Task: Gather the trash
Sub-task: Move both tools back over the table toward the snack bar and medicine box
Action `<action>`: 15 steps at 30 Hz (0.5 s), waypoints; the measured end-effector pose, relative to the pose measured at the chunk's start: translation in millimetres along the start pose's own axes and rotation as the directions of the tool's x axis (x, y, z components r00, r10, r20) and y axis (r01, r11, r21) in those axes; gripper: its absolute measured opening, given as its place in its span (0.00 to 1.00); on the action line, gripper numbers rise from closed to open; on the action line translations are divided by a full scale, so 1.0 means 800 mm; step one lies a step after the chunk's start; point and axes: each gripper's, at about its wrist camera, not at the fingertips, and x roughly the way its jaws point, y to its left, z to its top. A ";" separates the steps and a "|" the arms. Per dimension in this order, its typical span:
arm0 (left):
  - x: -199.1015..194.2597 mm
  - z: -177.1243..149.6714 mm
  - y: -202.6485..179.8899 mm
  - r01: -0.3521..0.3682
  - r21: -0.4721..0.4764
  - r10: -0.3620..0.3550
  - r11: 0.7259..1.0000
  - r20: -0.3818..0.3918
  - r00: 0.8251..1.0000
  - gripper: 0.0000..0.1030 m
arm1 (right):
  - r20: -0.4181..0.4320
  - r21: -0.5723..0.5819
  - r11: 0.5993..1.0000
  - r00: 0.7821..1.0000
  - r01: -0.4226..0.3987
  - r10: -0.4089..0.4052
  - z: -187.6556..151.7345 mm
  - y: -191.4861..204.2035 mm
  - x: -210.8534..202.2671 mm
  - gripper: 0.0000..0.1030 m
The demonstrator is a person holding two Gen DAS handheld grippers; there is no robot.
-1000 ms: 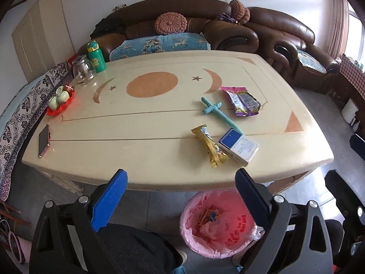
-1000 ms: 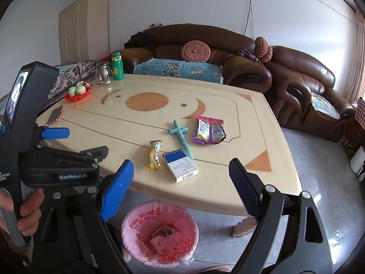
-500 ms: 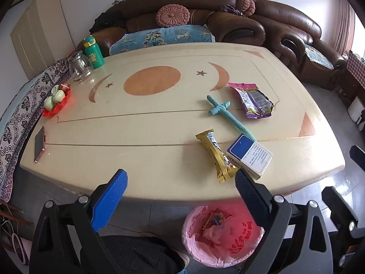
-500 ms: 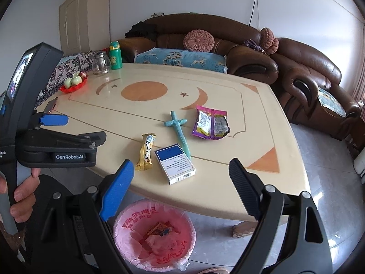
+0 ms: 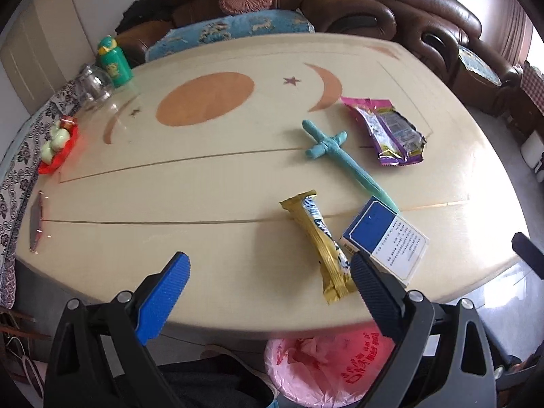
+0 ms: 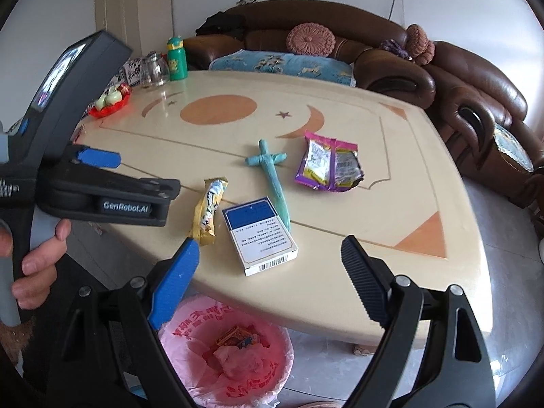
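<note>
Black claw (image 6: pixel 268 265) frames, one blue pad (image 6: pixel 175 280), one black ribbed.

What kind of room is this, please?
Most likely a home living room: a brown leather sofa with cushions stands behind a large cream table, and a bin lined with a pink bag stands beside the table.

Soft daylight fills both views, brightest from a window (image 5: pixel 539 47) at the right edge, which blows out to white. The glossy worktop (image 5: pixel 217 204) carries pale sheen and faint reflections near the far left corner. Shadows are weak. Fisheye bending curves the worktop's edges, and dark vignetting rounds off every corner.
</note>
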 end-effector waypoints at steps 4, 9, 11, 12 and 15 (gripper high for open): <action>0.033 0.015 -0.004 0.051 -0.005 -0.052 0.999 -0.049 0.997 0.90 | -0.026 -0.028 0.999 0.999 -0.033 0.033 -0.004 -0.004 0.030 0.81; 0.070 0.034 -0.003 0.130 -0.051 -0.135 0.990 -0.115 0.984 0.90 | -0.041 -0.056 0.994 0.995 -0.092 0.090 -0.008 -0.008 0.061 0.81; 0.082 0.040 -0.003 0.126 -0.062 -0.133 0.990 -0.128 0.983 0.90 | -0.054 -0.054 0.991 0.992 -0.121 0.118 -0.009 -0.012 0.072 0.81; 0.087 0.042 -0.004 0.126 -0.065 -0.134 0.990 -0.133 0.982 0.90 | -0.063 -0.044 0.989 0.988 -0.141 0.138 -0.010 -0.016 0.079 0.81; 0.101 0.049 -0.006 0.139 -0.075 -0.149 0.987 -0.149 0.978 0.90 | -0.080 -0.028 0.986 0.984 -0.164 0.161 -0.011 -0.023 0.090 0.81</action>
